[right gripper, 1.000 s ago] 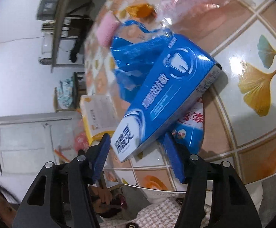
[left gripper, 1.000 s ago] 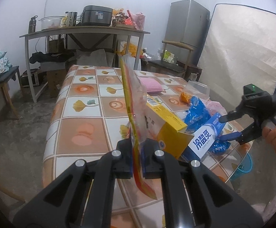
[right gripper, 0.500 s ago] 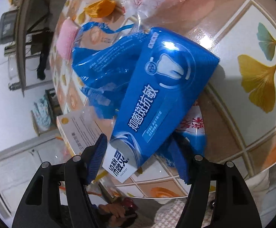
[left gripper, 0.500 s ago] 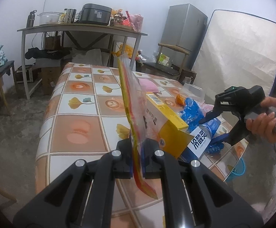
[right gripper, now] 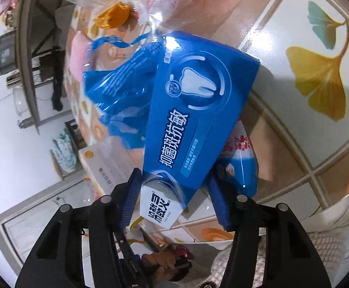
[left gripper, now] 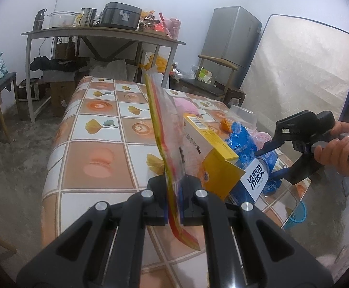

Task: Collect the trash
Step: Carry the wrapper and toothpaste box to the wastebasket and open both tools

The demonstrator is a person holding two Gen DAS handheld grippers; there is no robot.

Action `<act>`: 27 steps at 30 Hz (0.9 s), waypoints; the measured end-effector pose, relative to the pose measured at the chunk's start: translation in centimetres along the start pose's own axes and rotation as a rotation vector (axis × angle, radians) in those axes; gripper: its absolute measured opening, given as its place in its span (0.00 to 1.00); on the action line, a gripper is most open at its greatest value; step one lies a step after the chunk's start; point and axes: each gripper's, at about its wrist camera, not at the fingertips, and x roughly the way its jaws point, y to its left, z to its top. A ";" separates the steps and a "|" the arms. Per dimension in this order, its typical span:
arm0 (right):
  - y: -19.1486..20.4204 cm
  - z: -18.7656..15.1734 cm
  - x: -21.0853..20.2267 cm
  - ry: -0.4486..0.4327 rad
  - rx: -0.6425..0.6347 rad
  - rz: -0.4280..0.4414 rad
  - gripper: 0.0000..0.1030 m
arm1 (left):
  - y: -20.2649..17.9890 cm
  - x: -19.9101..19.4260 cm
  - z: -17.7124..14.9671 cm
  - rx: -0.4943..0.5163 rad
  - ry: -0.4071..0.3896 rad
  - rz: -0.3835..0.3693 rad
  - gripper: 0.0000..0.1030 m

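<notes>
Now the right tongs [right gripper: 174, 199] have rolled about their own axis, so the table [right gripper: 294, 36] and all upon it sit at a different slant in the right wrist view than a second ago. Over the same interval their jaws have just been closing, with the near end of the blue box [right gripper: 193, 110] between them. Judgement: this is the grasp stage for one item of trash; the lift has not begun.

Right tongs, state: jaws about half apart. The left blue pad lies against the white end panel of the box. The right pad stands beside the far edge of the box, over a blue sachet [right gripper: 241, 168]; contact on that side cannot be confirmed, so the grip reads as partial. The box extends straight ahead of the tongs, resting on a blue wrapper [right gripper: 116, 88] ahead and to the left. An orange scrap [right gripper: 112, 16] lies further ahead.

Left tongs [left gripper: 174, 201], state: jaws together, clamped on the edge of a clear bag [left gripper: 160, 129] with a yellow-red strip, which stands upright ahead of them; this has not altered. A yellow box [left gripper: 212, 158] lies just right of the bag. The right tongs [left gripper: 272, 158] work well to the right, at the blue box [left gripper: 258, 177]
</notes>
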 end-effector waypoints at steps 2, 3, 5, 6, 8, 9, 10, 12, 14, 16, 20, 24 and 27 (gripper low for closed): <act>-0.3 -0.3 -0.7 -0.003 -0.018 0.028 0.50 | -0.1 0.0 0.1 0.001 0.000 0.002 0.04; -0.2 -0.5 -1.2 -0.007 -0.035 0.052 0.50 | -0.2 -0.1 0.1 -0.001 -0.001 0.003 0.04; -0.3 -0.8 -1.9 -0.012 -0.059 0.079 0.50 | -0.2 -0.3 0.2 -0.001 -0.004 0.008 0.04; -0.4 -1.0 -2.2 -0.014 -0.074 0.098 0.50 | -0.3 -0.6 0.3 -0.001 -0.009 0.013 0.04; -0.5 -1.3 -2.8 -0.010 -0.106 0.141 0.49 | -0.3 -1.1 0.5 -0.001 -0.018 0.021 0.04; -0.6 -1.5 -3.0 -0.007 -0.120 0.162 0.49 | -0.4 -1.4 0.7 -0.004 -0.024 0.023 0.04; -0.8 -1.7 -3.2 -0.004 -0.135 0.181 0.49 | -0.4 -1.8 0.9 -0.010 -0.032 0.023 0.04; -1.1 -2.0 -3.7 0.003 -0.165 0.226 0.49 | -0.3 -2.8 1.3 -0.028 -0.052 0.014 0.04; -1.8 -2.3 -4.2 0.017 -0.204 0.289 0.49 | -0.4 -3.7 1.8 -0.036 -0.072 0.007 0.04; -2.7 -2.7 -4.8 0.017 -0.220 0.340 0.49 | -0.6 -4.8 2.3 -0.042 -0.097 0.001 0.04; -3.9 -3.6 -5.7 0.022 -0.295 0.421 0.49 | -1.5 -6.9 3.6 -0.040 -0.148 -0.018 0.04; -5.3 -4.0 -6.6 0.006 -0.359 0.507 0.49 | -3.0 -8.3 4.7 -0.010 -0.200 -0.056 0.04; -6.0 -4.3 -7.4 -0.025 -0.447 0.548 0.49 | -4.2 -8.6 5.2 0.017 -0.234 -0.116 0.04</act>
